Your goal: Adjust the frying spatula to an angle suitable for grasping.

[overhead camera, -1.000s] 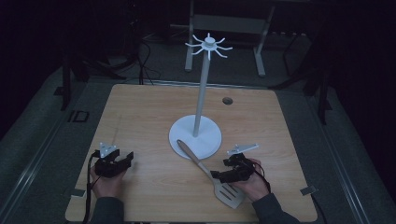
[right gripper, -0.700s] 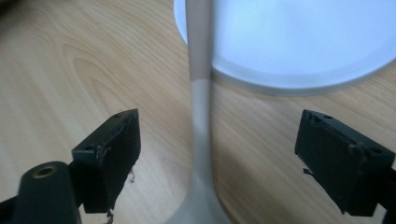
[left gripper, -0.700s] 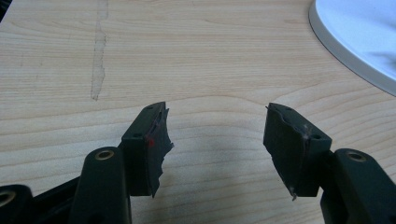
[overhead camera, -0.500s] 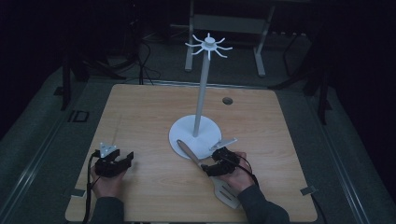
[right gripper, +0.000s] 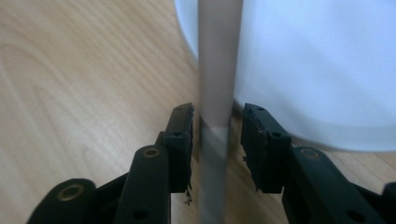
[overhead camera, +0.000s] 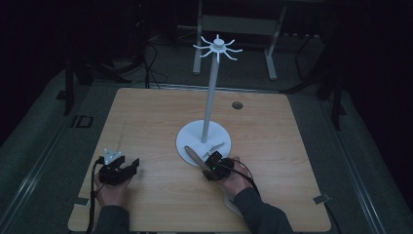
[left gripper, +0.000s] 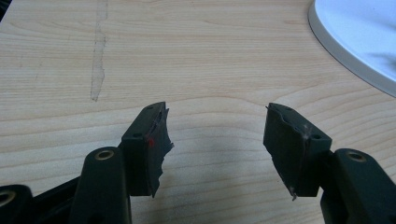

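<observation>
the spatula [overhead camera: 195,157] lies flat on the wooden table [overhead camera: 146,122]. its thin handle end rests on the edge of the white stand [overhead camera: 203,138], and the rest runs back toward the person, under the right hand.

the right gripper [overhead camera: 212,165] sits over the handle. in the right gripper view the grey handle [right gripper: 215,116] runs straight up between the two black jaws. the jaws have just been closing, with the handle between them. there is a small gap on each side, so they do not press on it yet.

the left gripper [overhead camera: 127,168] rests on the table, well apart from the spatula. its jaws stand wide open with nothing but bare wood between them.

the spatula looks light and stiff, i think. the handle is smooth and narrow, so it could slip or spin in the jaws. the wide flat end is likely heavier, so a grip here, near the thin end, may let that end droop. a hold closer to the middle of the handle would likely balance better. it lies flat on the wood, so the jaws must come low to get around it.

some things are hard to see. the wide end of the spatula is hidden under the right hand and sleeve in the high view. the handle looks blurry in the right gripper view. the room around the table is very dark. the hooks [overhead camera: 217,48] on top of the stand are small and thin, and it is hard to count them.
</observation>
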Tool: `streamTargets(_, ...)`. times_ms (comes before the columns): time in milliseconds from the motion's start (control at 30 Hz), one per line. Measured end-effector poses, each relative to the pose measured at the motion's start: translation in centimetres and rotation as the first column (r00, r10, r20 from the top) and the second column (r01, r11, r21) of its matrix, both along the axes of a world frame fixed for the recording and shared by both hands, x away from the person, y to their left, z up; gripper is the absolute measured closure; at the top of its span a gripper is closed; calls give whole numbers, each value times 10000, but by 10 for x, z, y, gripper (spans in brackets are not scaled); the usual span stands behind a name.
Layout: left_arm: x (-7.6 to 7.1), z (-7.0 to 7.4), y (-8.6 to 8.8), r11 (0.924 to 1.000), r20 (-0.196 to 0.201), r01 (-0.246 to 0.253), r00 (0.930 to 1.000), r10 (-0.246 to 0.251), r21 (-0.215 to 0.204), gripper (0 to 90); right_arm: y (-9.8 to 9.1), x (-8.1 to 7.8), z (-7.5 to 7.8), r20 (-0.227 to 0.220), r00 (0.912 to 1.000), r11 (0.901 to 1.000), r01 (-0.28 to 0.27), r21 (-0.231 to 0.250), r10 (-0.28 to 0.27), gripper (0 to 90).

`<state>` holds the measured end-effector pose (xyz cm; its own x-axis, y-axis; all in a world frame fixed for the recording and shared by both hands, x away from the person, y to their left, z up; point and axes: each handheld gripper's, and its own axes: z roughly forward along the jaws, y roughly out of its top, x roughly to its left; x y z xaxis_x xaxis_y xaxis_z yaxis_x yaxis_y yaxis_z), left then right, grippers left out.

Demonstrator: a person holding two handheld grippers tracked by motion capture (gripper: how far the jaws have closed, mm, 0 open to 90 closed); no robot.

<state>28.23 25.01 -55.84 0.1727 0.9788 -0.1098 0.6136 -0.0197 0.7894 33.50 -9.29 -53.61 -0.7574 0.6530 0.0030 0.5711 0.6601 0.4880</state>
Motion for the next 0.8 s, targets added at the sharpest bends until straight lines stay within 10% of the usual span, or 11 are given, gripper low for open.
streamTargets(533,0,1,1,10000,40,-36,10000,36,-52,402,5,-1,1,38,9999,9990,106,-433,-104,748)
streamTargets(800,0,1,1,10000,22,-26,10000,26,-22,402,-29,-5,3,-176,9998,9976,124,-684,-137,747)
